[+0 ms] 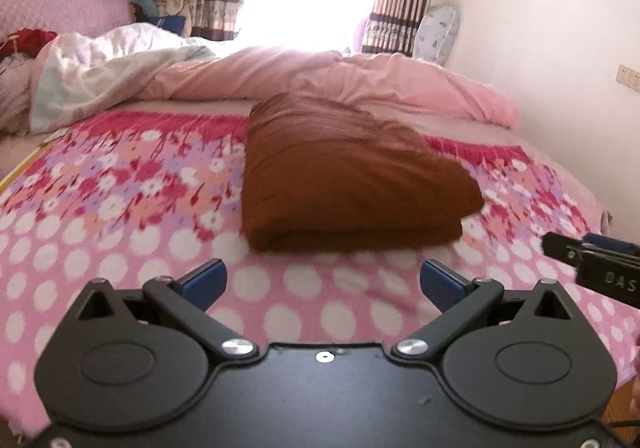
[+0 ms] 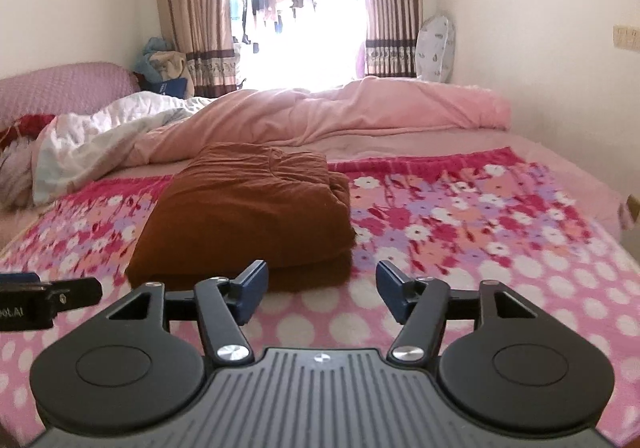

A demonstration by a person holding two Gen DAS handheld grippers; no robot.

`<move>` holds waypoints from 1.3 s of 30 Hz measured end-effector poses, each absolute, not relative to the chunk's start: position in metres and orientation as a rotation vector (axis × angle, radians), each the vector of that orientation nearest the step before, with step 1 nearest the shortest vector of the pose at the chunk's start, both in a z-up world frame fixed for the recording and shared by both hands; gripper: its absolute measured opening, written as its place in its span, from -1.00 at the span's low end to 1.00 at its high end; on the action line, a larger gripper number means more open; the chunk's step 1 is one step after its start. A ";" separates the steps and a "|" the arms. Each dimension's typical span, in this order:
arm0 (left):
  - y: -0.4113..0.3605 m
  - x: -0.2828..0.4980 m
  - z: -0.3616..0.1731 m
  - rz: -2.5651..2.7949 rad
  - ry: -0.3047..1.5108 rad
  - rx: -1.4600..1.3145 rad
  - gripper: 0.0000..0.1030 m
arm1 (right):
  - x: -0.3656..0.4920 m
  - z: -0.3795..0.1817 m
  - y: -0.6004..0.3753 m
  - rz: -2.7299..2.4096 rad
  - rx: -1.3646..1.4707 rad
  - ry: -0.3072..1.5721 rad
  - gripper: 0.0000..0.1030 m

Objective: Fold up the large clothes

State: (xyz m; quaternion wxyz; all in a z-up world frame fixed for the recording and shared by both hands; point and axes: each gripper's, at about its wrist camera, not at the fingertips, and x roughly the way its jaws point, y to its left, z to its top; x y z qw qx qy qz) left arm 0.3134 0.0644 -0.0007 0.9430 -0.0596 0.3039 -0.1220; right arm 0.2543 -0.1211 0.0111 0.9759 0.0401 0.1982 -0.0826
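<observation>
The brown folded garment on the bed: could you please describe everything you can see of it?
The brown garment is rust-brown, soft, finely ribbed cloth folded into a thick, roughly rectangular bundle of several layers, slightly rumpled at its far end. It lies flat on the pink floral blanket, in front of the pink duvet. Neither gripper touches it.

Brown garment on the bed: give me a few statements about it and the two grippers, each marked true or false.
1. The brown garment lies folded in a compact stack on the floral blanket. True.
2. The left gripper is clamped on the garment. False: its jaws stand open, short of the fabric, with nothing between them.
3. The right gripper is open and empty. True.
4. The garment hangs over the bed's edge. False: it rests wholly on the blanket.
5. A pink duvet is bunched up behind the garment. True.
</observation>
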 end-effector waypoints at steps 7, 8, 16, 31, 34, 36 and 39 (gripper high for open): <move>0.072 0.267 -0.014 -0.210 0.682 -0.115 1.00 | 0.211 -0.001 -0.115 -0.193 0.084 0.441 0.47; 0.073 0.263 -0.015 -0.202 0.683 -0.114 1.00 | 0.207 -0.004 -0.115 -0.189 0.091 0.447 0.47; 0.078 0.251 -0.021 -0.189 0.719 -0.114 1.00 | 0.191 -0.022 -0.099 -0.156 0.107 0.505 0.47; 0.073 0.260 -0.024 -0.196 0.763 -0.100 1.00 | 0.197 -0.029 -0.097 -0.156 0.096 0.522 0.47; 0.072 0.261 -0.024 -0.197 0.763 -0.101 1.00 | 0.199 -0.029 -0.099 -0.160 0.101 0.523 0.47; 0.071 0.262 -0.024 -0.198 0.765 -0.099 1.00 | 0.199 -0.029 -0.100 -0.160 0.103 0.525 0.47; 0.070 0.263 -0.026 -0.200 0.773 -0.097 1.00 | 0.199 -0.030 -0.101 -0.163 0.101 0.529 0.47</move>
